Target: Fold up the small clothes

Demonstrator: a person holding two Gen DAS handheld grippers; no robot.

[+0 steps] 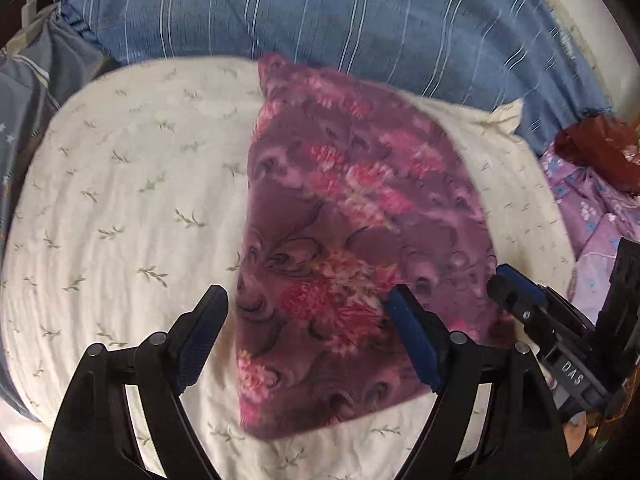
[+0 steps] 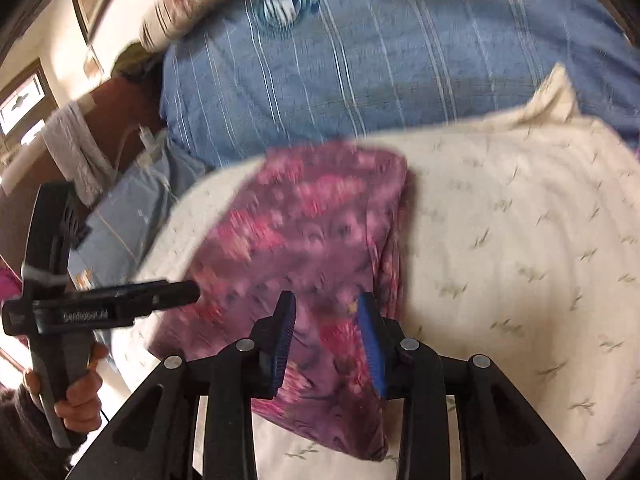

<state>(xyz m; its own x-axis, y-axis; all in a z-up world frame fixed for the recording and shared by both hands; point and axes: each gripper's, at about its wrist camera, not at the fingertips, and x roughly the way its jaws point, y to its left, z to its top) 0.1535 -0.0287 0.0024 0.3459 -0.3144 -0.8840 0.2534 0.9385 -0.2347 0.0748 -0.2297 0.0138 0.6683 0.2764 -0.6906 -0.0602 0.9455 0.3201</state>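
A small purple garment with pink flowers [image 1: 344, 236] lies folded flat on a cream pillow [image 1: 132, 200]. It also shows in the right wrist view [image 2: 304, 232]. My left gripper [image 1: 308, 300] is open, its jaws wide apart just above the garment's near left part. My right gripper [image 2: 326, 312] is open with a narrower gap, over the garment's near right edge. The right gripper also shows at the right of the left wrist view [image 1: 520, 296]. The left gripper also shows in the right wrist view [image 2: 120, 300], held by a hand [image 2: 80, 396]. Neither holds cloth.
A blue striped pillow [image 1: 320, 12] lies behind the cream pillow [image 2: 520, 240]. A lilac printed cloth [image 1: 592, 208] and a dark red item [image 1: 600, 148] lie to the right. Grey-blue bedding [image 1: 36, 92] is at the left.
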